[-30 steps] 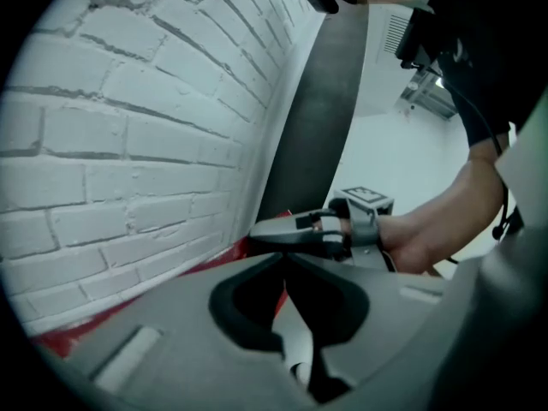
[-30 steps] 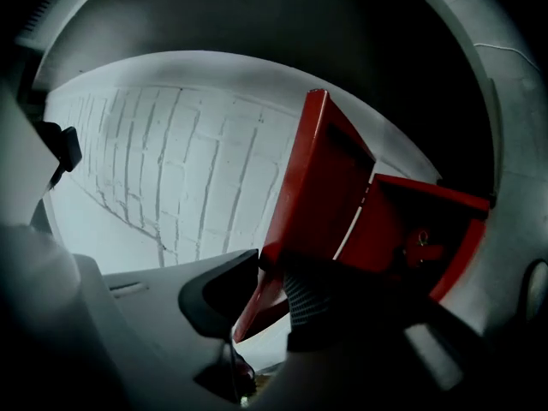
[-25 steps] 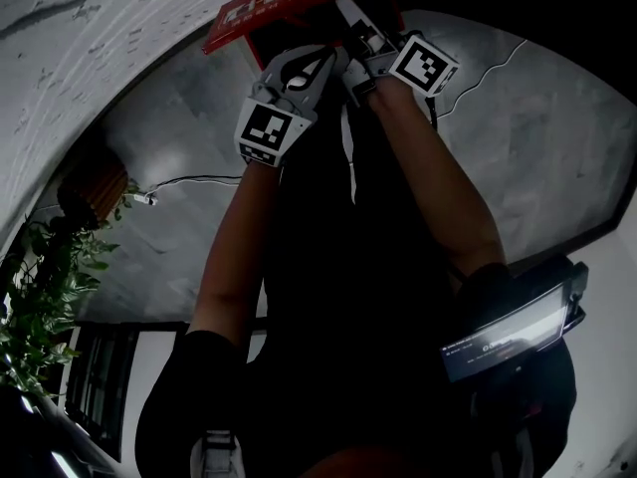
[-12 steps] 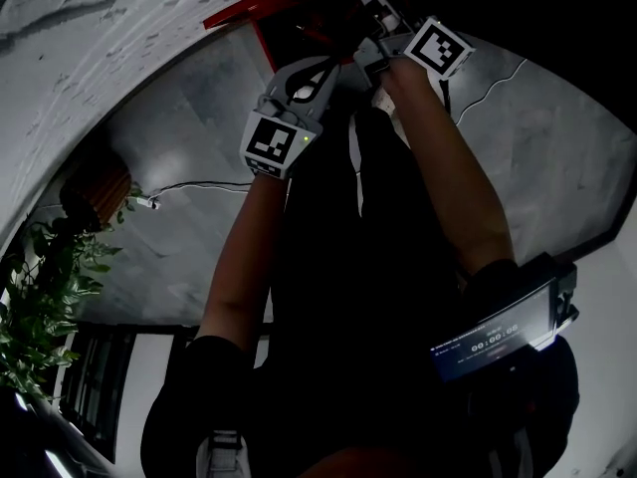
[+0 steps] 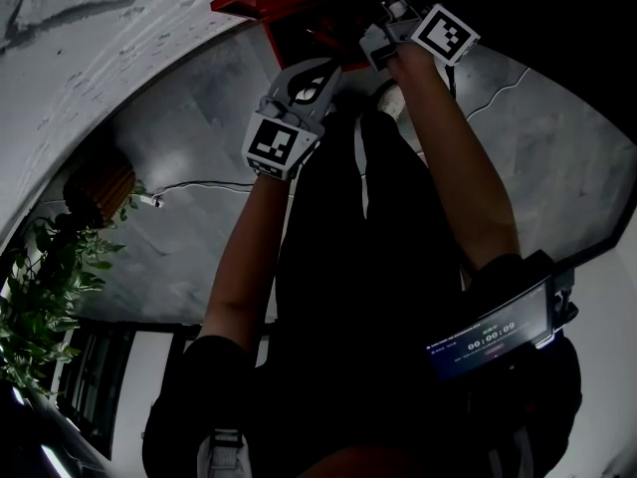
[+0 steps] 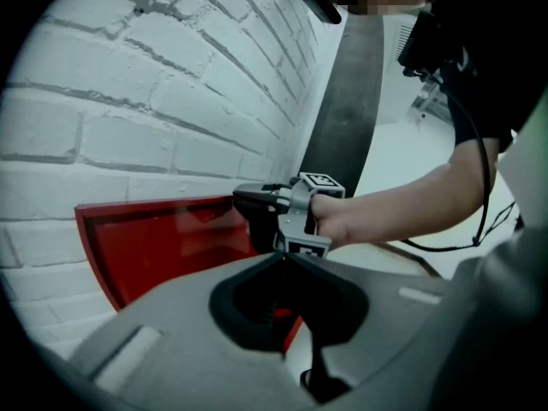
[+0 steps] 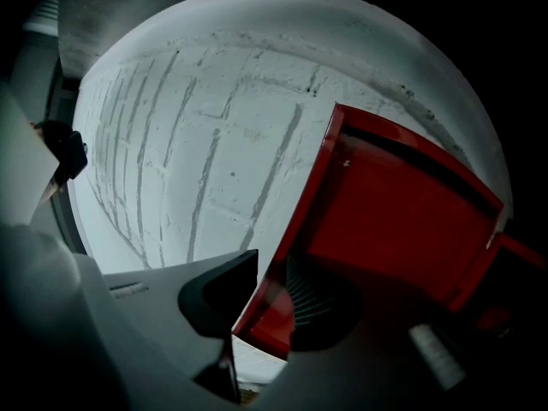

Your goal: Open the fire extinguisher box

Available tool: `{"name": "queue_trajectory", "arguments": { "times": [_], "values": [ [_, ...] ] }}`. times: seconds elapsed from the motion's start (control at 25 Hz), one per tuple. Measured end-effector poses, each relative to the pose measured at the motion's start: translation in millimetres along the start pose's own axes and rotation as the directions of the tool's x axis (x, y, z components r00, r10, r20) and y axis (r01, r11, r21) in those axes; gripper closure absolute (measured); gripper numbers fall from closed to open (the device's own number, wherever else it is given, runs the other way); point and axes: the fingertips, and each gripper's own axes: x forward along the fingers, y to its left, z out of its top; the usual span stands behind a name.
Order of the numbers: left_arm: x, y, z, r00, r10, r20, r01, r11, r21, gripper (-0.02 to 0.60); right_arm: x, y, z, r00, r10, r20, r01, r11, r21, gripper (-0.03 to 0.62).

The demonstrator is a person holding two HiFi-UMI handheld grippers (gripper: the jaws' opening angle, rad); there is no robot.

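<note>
A white brick wall (image 6: 128,101) fills the background. The red box door (image 6: 163,247) stands out from it at the middle left of the left gripper view. The right gripper (image 7: 276,272) holds the door's edge between its jaws, which have just been opening a little. The left gripper (image 6: 281,262) is near the door, with its jaws together and nothing in them.

The red door (image 5: 261,1) is swinging further toward the top of the head view. The right gripper (image 5: 386,8) is travelling with it; its jaws have just been opening, the door edge between them.
</note>
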Motion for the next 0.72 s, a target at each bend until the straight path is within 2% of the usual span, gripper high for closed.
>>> {"name": "queue_trajectory", "arguments": {
  "times": [0.08, 0.28, 0.4, 0.56, 0.72],
  "values": [
    [-1, 2, 1, 1.0, 0.003, 0.001, -0.003, 1.0, 0.004, 0.575, 1, -3, 2, 1.0, -0.001, 0.005, 0.001, 1.0, 0.012, 0.475],
    [-10, -2, 13, 1.0, 0.013, 0.017, -0.013, 1.0, -0.001, 0.575, -25, 1, -2, 0.999, -0.04, -0.033, 0.04, 0.999, -0.001, 0.469],
    [-24, -13, 26, 0.999, 0.021, 0.043, -0.02, 1.0, -0.011, 0.577, -52, 30, -11, 0.991, -0.035, -0.129, 0.02, 0.993, -0.113, 0.476],
    [-41, -34, 67, 0.995, -0.001, 0.095, -0.001, 1.0, 0.014, 0.581, -86, 104, -5, 0.97, 0.002, -0.244, -0.087, 0.936, -0.34, 0.519],
    [-68, -57, 129, 0.99, -0.024, 0.14, 0.021, 0.999, 0.027, 0.581, -111, 188, -1, 0.946, 0.071, -0.316, -0.229, 0.837, -0.497, 0.568]
  ]
}}
